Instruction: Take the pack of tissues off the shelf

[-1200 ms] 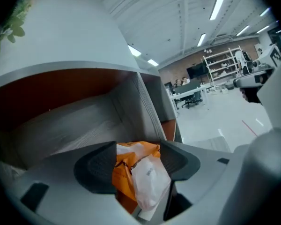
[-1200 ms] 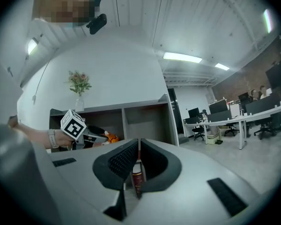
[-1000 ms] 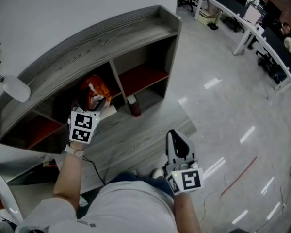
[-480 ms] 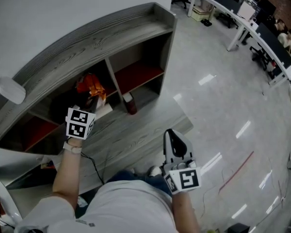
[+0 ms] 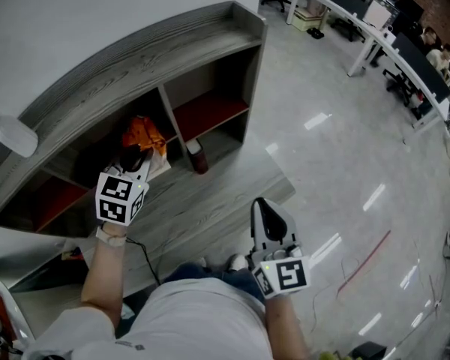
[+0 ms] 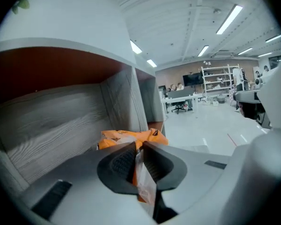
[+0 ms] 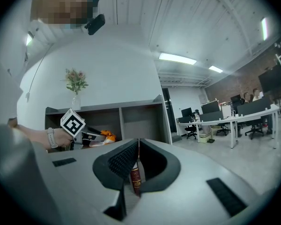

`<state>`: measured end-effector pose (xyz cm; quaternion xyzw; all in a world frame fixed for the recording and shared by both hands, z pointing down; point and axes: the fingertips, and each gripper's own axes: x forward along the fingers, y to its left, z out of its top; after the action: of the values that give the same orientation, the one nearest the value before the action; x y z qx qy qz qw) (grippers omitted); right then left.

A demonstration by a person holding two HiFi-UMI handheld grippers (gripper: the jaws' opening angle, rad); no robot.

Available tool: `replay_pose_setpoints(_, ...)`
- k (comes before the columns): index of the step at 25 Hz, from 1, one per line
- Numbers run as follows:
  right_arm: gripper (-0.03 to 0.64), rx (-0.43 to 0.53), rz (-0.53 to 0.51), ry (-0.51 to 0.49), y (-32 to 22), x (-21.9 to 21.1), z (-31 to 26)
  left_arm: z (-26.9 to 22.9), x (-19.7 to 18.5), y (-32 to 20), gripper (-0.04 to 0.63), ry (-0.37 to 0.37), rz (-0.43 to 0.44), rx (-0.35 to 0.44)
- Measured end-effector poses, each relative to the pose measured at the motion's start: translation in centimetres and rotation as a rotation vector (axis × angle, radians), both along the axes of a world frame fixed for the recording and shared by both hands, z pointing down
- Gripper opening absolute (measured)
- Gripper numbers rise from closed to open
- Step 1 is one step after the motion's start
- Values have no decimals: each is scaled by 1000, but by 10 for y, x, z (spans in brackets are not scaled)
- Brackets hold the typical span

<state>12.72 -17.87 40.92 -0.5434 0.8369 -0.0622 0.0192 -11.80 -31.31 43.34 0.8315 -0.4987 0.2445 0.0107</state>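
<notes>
Grip status, left side: the left tongs [image 5: 137,161] reach into the middle compartment of the grey wood-grain shelf unit [image 5: 172,45]. Their jaws are closing, with the clear film edge of the orange plastic-wrapped pack of tissues [image 6: 130,137] already pinched between the pads. The pack [image 5: 143,134] sits at the compartment mouth, straight ahead of these tongs and slightly deeper. It is crumpled, so its long axis cannot be determined. Withdrawal would likely run back along the tongs' own line. To the right, a dark red cylindrical bottle [image 5: 197,158] stands at the divider; its label is unreadable. The right tongs [image 5: 267,213] are closed and empty, well apart from the pack. No print is legible on the pack.
</notes>
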Motion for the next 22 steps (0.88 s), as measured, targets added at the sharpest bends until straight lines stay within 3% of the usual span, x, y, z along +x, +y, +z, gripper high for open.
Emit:
replay_pose_setpoints(10,20,7,58,18,22,18,-5,-23,72,43,40,100,181,0)
replay_pose_setpoints(22,20,9,282,43,71,74,-9,-9,194,87,40,191,480,-54)
